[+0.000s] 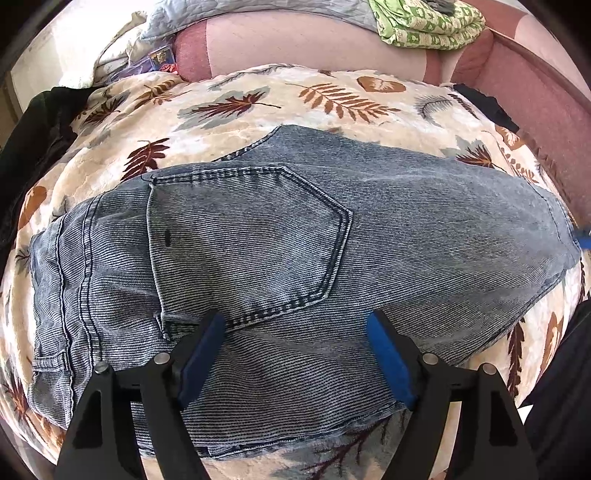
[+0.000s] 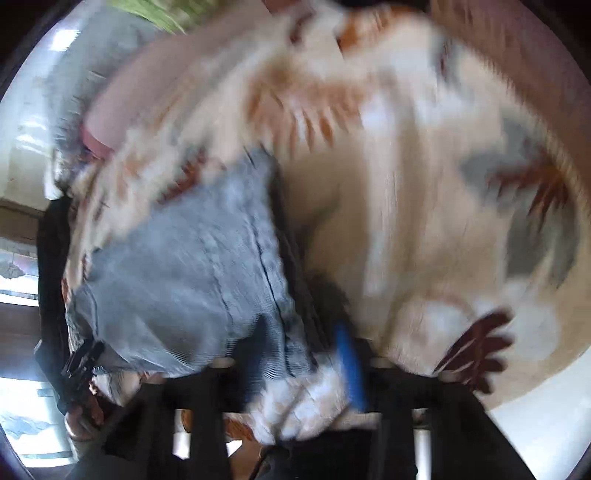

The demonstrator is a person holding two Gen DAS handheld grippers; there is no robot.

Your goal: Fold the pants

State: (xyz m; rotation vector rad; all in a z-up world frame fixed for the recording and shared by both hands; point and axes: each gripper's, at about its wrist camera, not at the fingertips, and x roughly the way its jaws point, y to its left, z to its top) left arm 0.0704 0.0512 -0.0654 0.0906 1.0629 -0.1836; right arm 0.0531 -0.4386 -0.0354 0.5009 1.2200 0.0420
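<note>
Blue denim pants (image 1: pixel 280 254) lie folded on a leaf-print blanket (image 1: pixel 332 96), back pocket (image 1: pixel 251 236) up, waistband to the left. My left gripper (image 1: pixel 295 328) hovers over their near edge, jaws wide apart, blue pads (image 1: pixel 203 362) empty. In the blurred right wrist view the pants (image 2: pixel 184 269) lie at the left. My right gripper (image 2: pixel 303 354) sits at their right edge with one blue pad (image 2: pixel 351 365) showing; denim and blanket bunch between the fingers, and whether it grips is unclear. A blue tip of it shows at the pants' right end (image 1: pixel 583 236).
The blanket covers a pink sofa (image 1: pixel 295 44). A green patterned cloth (image 1: pixel 428 22) and grey quilt (image 1: pixel 221 14) lie on the backrest. Dark clothing (image 1: pixel 33 140) lies at the left edge. The left hand-held gripper (image 2: pixel 79 373) shows at the lower left.
</note>
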